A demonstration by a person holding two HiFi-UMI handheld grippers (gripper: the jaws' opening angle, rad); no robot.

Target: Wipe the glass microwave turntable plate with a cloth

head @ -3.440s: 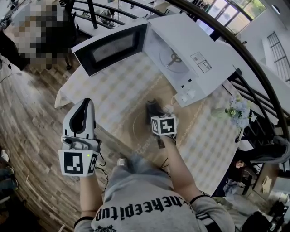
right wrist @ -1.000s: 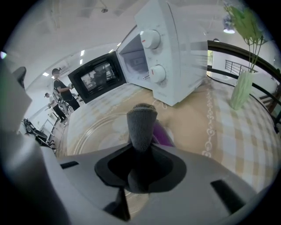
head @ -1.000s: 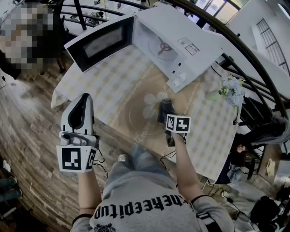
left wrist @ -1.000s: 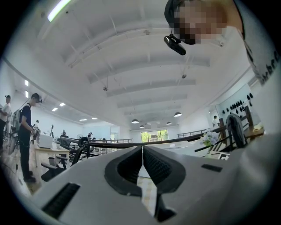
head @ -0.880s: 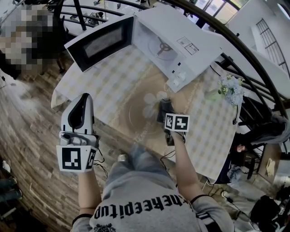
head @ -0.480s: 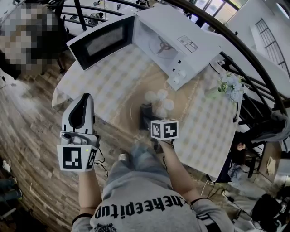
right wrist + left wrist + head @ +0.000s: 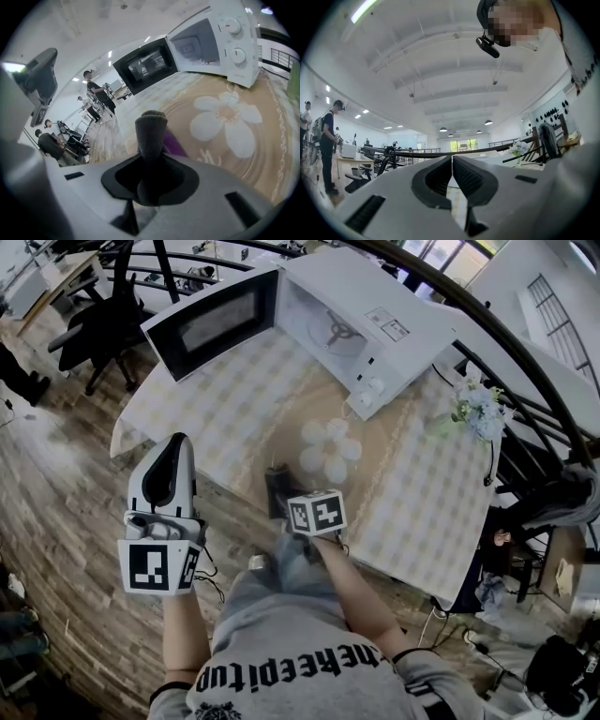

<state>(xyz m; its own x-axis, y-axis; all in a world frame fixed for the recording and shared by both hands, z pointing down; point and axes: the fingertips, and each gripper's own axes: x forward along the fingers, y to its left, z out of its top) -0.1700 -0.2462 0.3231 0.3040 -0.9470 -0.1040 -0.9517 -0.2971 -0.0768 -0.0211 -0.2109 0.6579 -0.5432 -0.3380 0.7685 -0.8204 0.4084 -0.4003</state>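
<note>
Right gripper [image 7: 150, 168] jaws pinching a dark cloth [image 7: 151, 131] by the glass turntable plate's [image 7: 323, 460] near edge, plate flat on the desk [image 7: 216, 418] before the open microwave [image 7: 375, 306], left gripper [image 7: 452, 173] jaws pressed together, beside the desk.

A large open-plan office hall: desks [image 7: 42, 273], an office chair [image 7: 98, 326], railing [image 7: 454, 152], high lamp-lit ceiling [image 7: 454, 79].

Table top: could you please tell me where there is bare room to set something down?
Bare checked tablecloth lies left, between the open microwave door and the near edge, and right, between the microwave, the flowers and the near edge. The middle is crowded: the glass plate and the right gripper with the cloth.
</note>
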